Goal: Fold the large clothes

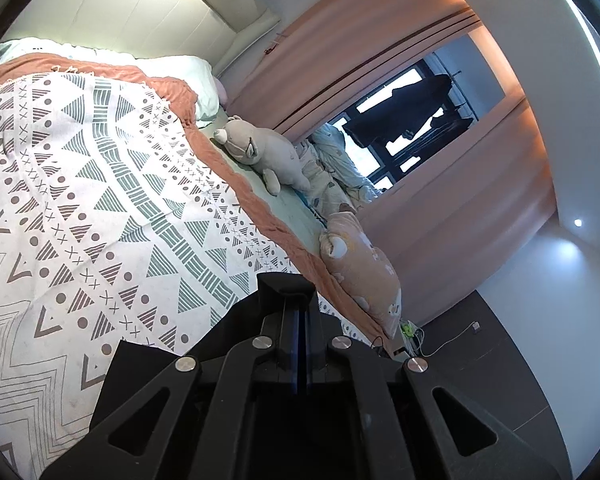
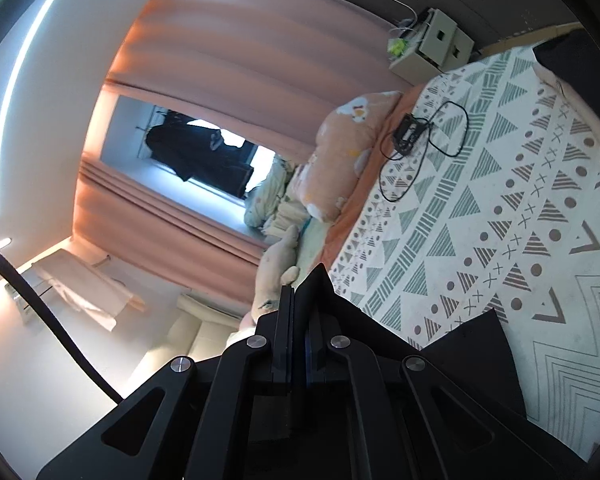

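Note:
A black garment hangs from both grippers above the bed. In the left wrist view my left gripper [image 1: 299, 304] is shut on the black garment [image 1: 140, 376], which drapes down to the left of the fingers. In the right wrist view my right gripper [image 2: 296, 300] is shut on the same black garment [image 2: 472, 364], which hangs to the right of the fingers. Both views are tilted sideways. Most of the garment is hidden under the grippers.
The bed carries a white blanket with grey triangle patterns [image 1: 100, 200] and an orange border. A grey plush toy [image 1: 260, 152] and a peach pillow [image 1: 364, 272] lie along the far edge. A black device with a cable [image 2: 410, 132] lies on the blanket. Pink curtains [image 1: 440, 180] and a bedside table [image 2: 432, 48] stand beyond.

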`<state>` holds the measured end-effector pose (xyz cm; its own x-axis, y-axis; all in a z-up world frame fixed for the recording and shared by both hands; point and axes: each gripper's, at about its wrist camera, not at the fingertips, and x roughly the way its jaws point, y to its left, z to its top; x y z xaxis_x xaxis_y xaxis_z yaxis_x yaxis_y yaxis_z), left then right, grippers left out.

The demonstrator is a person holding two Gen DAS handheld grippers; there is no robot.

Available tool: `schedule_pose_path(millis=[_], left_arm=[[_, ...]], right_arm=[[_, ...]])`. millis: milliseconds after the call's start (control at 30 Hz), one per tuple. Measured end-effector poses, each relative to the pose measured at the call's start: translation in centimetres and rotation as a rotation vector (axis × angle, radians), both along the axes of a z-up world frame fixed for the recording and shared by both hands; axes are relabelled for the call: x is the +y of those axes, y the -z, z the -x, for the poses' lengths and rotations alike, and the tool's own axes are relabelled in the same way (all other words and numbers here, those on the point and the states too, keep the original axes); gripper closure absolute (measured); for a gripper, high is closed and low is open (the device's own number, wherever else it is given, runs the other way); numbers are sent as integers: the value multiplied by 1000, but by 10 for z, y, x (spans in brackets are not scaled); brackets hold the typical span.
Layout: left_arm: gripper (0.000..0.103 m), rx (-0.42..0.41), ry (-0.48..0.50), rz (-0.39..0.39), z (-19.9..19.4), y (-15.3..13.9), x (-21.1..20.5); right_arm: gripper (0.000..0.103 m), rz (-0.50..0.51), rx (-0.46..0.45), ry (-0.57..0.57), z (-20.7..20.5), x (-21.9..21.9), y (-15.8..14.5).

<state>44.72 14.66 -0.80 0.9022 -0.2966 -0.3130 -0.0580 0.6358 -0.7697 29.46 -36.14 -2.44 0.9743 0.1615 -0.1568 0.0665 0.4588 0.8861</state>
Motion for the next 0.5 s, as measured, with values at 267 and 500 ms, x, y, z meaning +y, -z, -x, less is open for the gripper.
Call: schedule_pose_path(millis=[267, 500], left_arm=[[99, 147, -32, -2, -56, 61, -12], [99, 191, -148, 101, -60, 127, -21]], right_arm=[[99, -32, 156, 56, -45, 9, 25], [99, 29, 288, 21, -79, 21, 52]])
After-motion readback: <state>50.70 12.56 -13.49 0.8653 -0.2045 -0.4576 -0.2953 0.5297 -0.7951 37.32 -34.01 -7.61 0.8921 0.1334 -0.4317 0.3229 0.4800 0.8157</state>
